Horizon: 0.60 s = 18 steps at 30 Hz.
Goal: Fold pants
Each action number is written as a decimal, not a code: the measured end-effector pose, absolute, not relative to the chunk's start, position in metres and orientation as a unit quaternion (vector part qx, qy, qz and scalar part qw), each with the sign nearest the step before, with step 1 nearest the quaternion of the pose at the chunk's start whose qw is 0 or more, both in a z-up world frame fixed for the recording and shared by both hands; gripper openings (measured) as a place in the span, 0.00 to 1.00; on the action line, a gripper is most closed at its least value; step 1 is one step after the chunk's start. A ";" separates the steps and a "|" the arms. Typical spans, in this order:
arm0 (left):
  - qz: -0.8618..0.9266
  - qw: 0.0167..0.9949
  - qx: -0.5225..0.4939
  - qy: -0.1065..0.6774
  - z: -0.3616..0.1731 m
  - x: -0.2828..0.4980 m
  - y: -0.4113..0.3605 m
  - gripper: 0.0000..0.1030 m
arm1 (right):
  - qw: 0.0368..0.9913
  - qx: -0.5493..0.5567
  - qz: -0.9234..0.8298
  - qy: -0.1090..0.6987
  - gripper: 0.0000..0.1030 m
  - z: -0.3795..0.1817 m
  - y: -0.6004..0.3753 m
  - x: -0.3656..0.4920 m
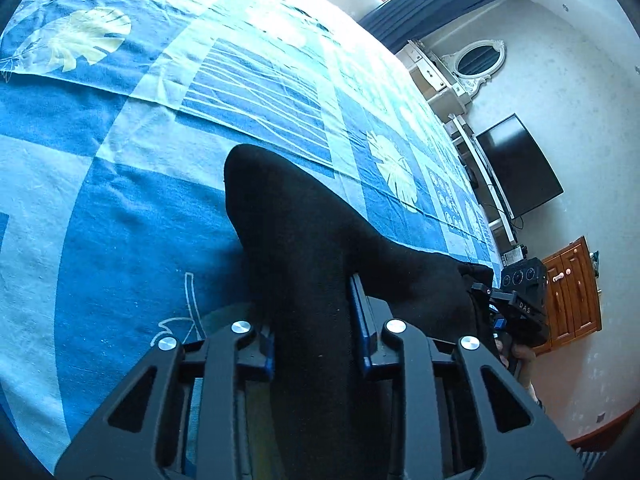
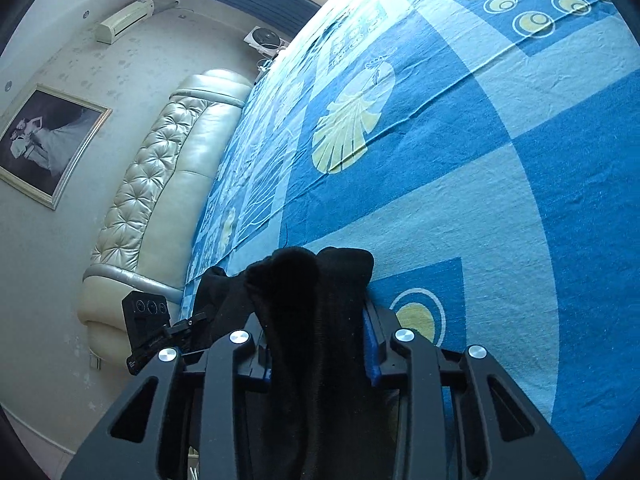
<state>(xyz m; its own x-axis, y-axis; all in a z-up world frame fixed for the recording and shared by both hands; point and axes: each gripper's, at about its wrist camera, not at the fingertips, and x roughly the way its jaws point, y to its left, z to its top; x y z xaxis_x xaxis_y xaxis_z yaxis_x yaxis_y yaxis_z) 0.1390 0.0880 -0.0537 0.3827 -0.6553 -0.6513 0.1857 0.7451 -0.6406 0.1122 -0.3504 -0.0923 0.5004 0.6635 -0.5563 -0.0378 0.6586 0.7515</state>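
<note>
black pants [image 1: 304,240] lie on the bed [image 1: 120,200], bunched into a thick band. in the left wrist view the band runs from lower centre up to a rounded end at mid-frame, with a second arm of cloth trailing to the lower right. in the right wrist view [image 2: 312,300] two rounded folds point up the frame from lower centre. left gripper [image 1: 314,328]: blue-padded fingers [image 1: 360,320] pinch the cloth. right gripper [image 2: 320,344]: fingers [image 2: 371,344] likewise clamp the fabric. each gripper shows at the other view's edge, lower right [image 1: 516,296] and lower left [image 2: 152,328]. blue patterned bedsheet [image 2: 520,200] beneath; padded headboard [image 2: 160,200] at left.
</note>
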 end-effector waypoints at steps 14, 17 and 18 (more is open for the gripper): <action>-0.220 0.833 -0.190 0.471 -0.023 0.255 0.079 0.22 | 0.821 0.340 0.227 0.398 0.29 -0.066 -0.343 0.218; -0.206 0.833 -0.153 0.490 -0.033 0.273 0.071 0.22 | 0.813 0.346 0.216 0.416 0.29 -0.080 -0.346 0.240; -0.201 0.832 -0.143 0.496 -0.038 0.277 0.070 0.23 | 0.811 0.344 0.212 0.423 0.29 -0.086 -0.347 0.245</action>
<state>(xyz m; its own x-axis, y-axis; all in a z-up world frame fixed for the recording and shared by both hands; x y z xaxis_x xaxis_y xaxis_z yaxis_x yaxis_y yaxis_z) 0.2769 0.0696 -0.0384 0.4263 -0.4771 -0.7686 0.1930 0.8780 -0.4380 0.2451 -0.3466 -0.0864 0.5526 0.6349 -0.5399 -0.0526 0.6731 0.7377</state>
